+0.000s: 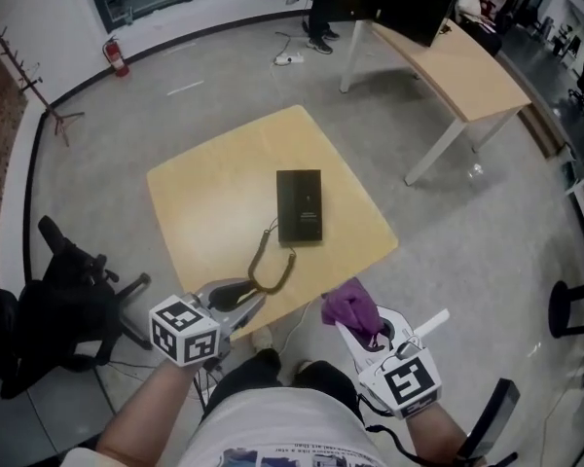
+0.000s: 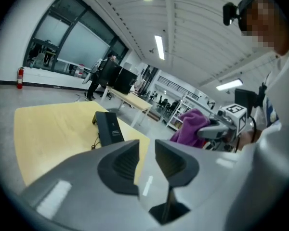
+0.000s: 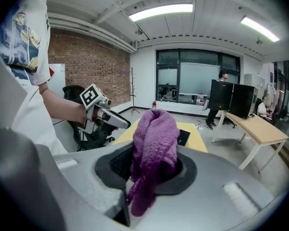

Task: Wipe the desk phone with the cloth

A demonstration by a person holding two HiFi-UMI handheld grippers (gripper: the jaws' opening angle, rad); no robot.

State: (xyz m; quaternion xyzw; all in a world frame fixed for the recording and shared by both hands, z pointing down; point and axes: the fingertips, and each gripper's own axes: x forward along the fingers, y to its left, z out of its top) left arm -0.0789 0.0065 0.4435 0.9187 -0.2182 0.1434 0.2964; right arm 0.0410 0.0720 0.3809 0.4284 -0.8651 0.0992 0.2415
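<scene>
The right gripper (image 3: 153, 171) was clamped on the purple cloth (image 3: 155, 137), which stood bunched between its jaws, just off the near edge of the table (image 1: 209, 197). The left gripper (image 2: 147, 161) had its jaws a little apart with nothing between them. The black phone (image 1: 300, 205) lay near the table's middle, well apart from both, its coiled cord (image 1: 269, 263) trailing toward the near edge.

Head view looks steeply down; all three views share the table (image 1: 214, 193)

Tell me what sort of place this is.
Probably an open-plan office: a desk phone on a wooden table, a long desk beyond, a black office chair, and a fire extinguisher.
</scene>
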